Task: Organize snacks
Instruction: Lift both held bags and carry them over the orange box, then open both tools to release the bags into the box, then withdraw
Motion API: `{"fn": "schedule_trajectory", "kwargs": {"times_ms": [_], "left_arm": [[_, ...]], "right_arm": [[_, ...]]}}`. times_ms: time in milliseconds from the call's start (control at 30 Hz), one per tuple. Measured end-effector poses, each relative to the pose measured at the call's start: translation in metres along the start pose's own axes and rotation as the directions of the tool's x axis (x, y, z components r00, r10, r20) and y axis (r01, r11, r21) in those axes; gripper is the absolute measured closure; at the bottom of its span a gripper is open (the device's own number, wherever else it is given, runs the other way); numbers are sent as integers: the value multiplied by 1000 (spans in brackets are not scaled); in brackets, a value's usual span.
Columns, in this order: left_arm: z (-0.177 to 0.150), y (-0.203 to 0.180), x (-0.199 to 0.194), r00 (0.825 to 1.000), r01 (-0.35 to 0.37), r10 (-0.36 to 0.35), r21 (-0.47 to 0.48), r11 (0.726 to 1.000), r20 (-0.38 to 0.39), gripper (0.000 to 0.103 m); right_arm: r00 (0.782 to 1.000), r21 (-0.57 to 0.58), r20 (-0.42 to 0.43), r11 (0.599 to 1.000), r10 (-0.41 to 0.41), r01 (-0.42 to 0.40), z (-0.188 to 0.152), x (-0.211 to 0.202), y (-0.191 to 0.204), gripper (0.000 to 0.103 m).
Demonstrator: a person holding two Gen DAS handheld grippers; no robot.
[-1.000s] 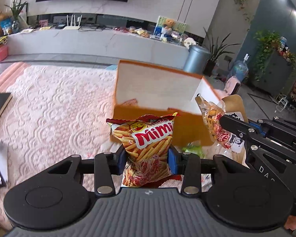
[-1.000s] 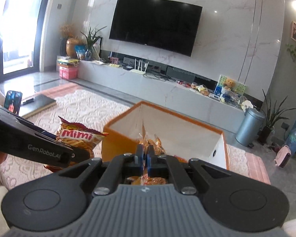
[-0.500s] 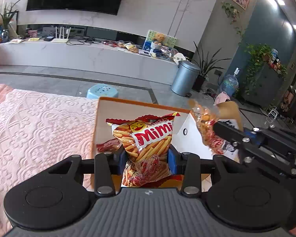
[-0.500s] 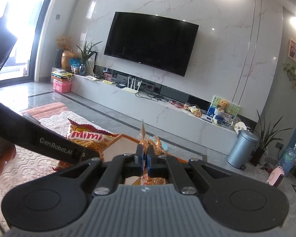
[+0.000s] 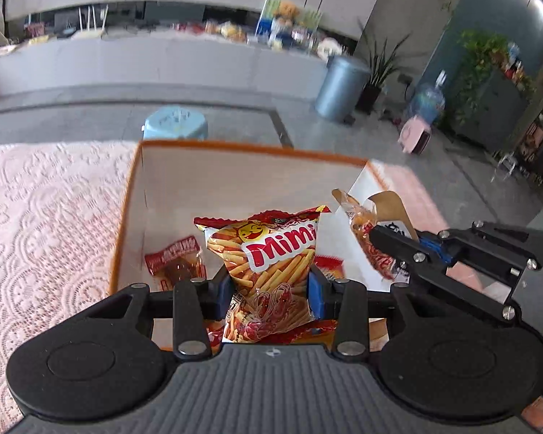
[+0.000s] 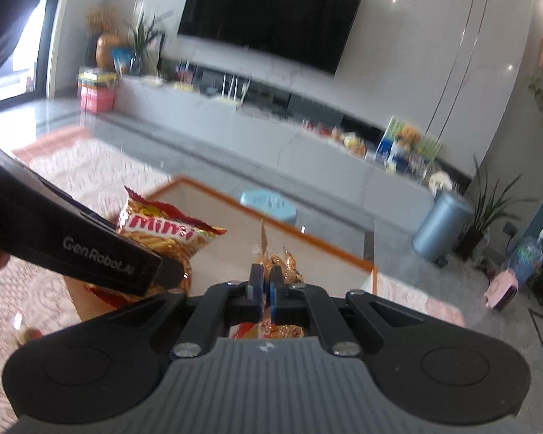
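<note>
My left gripper (image 5: 269, 294) is shut on a red and yellow Mimi snack bag (image 5: 271, 264), held above the open orange box (image 5: 126, 209) with white inner walls. My right gripper (image 6: 265, 289) is shut on a clear packet of orange snacks (image 6: 277, 262), also over the orange box (image 6: 329, 244). In the left wrist view the right gripper (image 5: 380, 238) comes in from the right with that clear packet (image 5: 362, 224). A small red snack packet (image 5: 175, 262) lies on the box floor. The Mimi bag (image 6: 163, 231) shows at the left of the right wrist view.
The box stands on a pink lace tablecloth (image 5: 43, 217). Beyond the table edge are a light blue stool (image 5: 175, 126), a grey bin (image 5: 338, 86) and a long grey TV cabinet (image 6: 271, 130). A loose snack (image 6: 23, 327) lies on the cloth at the left.
Both grippers have moved forward with their snacks, from in front of the box to above its open top. The box floor and a red packet inside have come into view.
</note>
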State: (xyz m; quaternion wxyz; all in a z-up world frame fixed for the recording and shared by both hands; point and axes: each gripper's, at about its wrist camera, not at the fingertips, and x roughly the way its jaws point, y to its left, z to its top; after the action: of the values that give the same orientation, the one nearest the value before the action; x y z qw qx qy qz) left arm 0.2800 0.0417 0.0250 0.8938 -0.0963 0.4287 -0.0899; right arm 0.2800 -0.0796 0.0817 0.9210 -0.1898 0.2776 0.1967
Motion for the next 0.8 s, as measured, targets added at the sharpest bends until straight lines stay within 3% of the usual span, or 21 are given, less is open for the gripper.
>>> {"fn": "schedule_trajectory", "kwargs": {"times_ms": [233,467,800], "left_arm": [[4,10,42,992,47,-51,-38,998,-115,57],[4,8,70,983,31,-34,-18,999,-182,57],[4,3,88,962,-21,24,15,1000,-270,57]], "right_arm": [[991,-11,-134,1000,15,-17,-14,52,-12,103],[975,-34,-222,999,26,-34,-27,80,-10,103],[945,69,-310,994,101,-84,-36,104,-19,103]]}}
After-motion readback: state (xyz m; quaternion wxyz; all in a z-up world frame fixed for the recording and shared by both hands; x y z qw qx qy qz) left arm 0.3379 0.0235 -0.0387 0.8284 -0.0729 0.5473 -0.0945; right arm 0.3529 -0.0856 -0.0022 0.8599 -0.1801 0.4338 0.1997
